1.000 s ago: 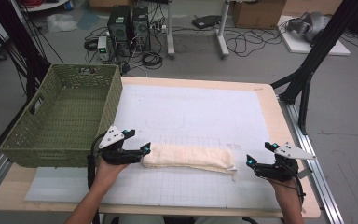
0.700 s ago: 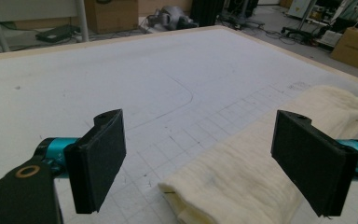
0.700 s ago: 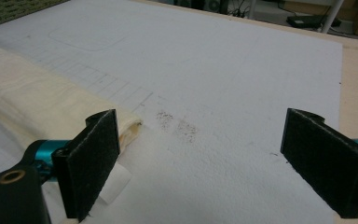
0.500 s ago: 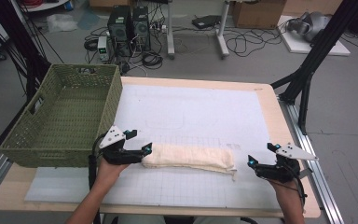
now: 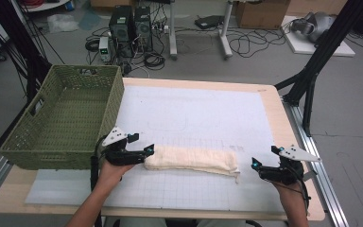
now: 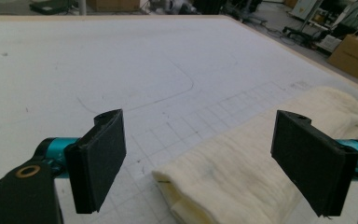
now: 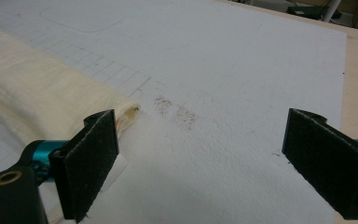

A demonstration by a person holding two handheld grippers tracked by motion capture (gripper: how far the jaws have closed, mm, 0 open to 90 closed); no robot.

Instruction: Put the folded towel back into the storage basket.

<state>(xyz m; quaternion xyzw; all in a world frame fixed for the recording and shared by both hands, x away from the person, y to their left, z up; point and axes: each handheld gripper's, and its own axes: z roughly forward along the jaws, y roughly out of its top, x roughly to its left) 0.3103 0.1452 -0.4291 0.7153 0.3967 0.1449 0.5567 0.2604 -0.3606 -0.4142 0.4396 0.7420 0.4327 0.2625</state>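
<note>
Nearest me, my left claw (image 5: 147,152) sits at the left end of the folded cream towel (image 5: 192,160), its jaws spread wide; in the left gripper view that end lies between them, and I cannot tell whether either jaw touches it. My right claw (image 5: 256,166) hovers just beside the towel's right end, jaws also wide and holding nothing. The towel is a long, flat, folded bundle of soft, slightly rumpled cloth, lying crosswise on the white gridded mat (image 5: 203,113) near the front of the worktop (image 5: 283,118). Farther off at the left stands a green woven basket (image 5: 52,142).
</note>
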